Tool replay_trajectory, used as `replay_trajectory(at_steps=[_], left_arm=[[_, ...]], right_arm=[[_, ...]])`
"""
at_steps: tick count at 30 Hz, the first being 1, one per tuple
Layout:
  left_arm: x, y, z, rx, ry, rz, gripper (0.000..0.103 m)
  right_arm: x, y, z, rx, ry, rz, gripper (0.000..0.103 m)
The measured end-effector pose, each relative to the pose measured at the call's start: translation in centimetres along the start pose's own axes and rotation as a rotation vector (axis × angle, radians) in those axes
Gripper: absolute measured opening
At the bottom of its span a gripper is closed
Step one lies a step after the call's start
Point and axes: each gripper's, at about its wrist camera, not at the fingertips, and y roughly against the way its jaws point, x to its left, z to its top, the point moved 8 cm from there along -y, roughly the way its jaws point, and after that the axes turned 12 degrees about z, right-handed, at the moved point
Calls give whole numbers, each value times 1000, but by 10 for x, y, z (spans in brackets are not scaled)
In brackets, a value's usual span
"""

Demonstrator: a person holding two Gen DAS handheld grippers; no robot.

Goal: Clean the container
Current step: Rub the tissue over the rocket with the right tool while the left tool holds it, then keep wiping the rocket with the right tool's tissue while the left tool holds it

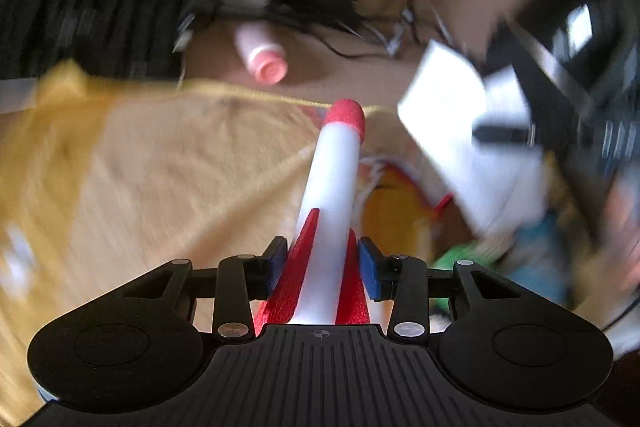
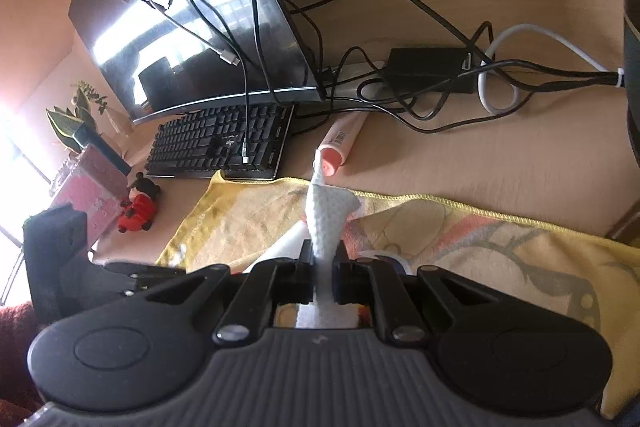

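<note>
Claws [image 1: 323, 263] [image 2: 323, 263] clamped: rocket [image 1: 332, 203], wipe [image 2: 326, 215].

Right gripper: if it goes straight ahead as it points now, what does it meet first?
Likely the pink-capped tube lying on the desk past the yellow towel's edge. The right gripper is shut on a white cloth, which would arrive first. Depth is uncertain.

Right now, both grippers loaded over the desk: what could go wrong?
1. The left view is badly motion-blurred; the left gripper pinches the foam rocket only near its fins, so a fast swing could work it loose.
2. The right gripper holds a thin twist of white cloth; it may slip out under wiping pressure.
3. Loose cables and a pink-capped tube lie just beyond the yellow towel; a wide sweep could snag them.
</note>
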Motion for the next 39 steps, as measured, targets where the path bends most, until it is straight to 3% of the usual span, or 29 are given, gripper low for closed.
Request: replay_trajectory(at_steps=[4,10,15,19,23,29,31,35,39], left_arm=[[12,10,-8,34,216,-113,42],[21,31,-20,-2,384,-205,42],[52,51,-30,-88,504,-184,43],[72,64,-36,-149,515,-96,49],[68,79,-34,-211,357,21,57],[-4,84,-40,-266,-107,157,80],[-30,75,-46,-269,-250,179,80],[-67,37,-57,-222,-440,199,80],[-74,18,-60,-212,-527,172,67]], right_arm=[[7,3,-3,-4,7,8,10],[16,3,-10,16,31,23,10],[22,-6,-14,55,55,19,10],[27,-13,-9,78,82,9,10],[33,-21,-2,95,117,2,10],[34,-11,12,78,163,-26,10],[31,-6,10,74,156,-32,10],[26,4,7,65,143,-43,10],[23,11,0,63,128,-45,10]])
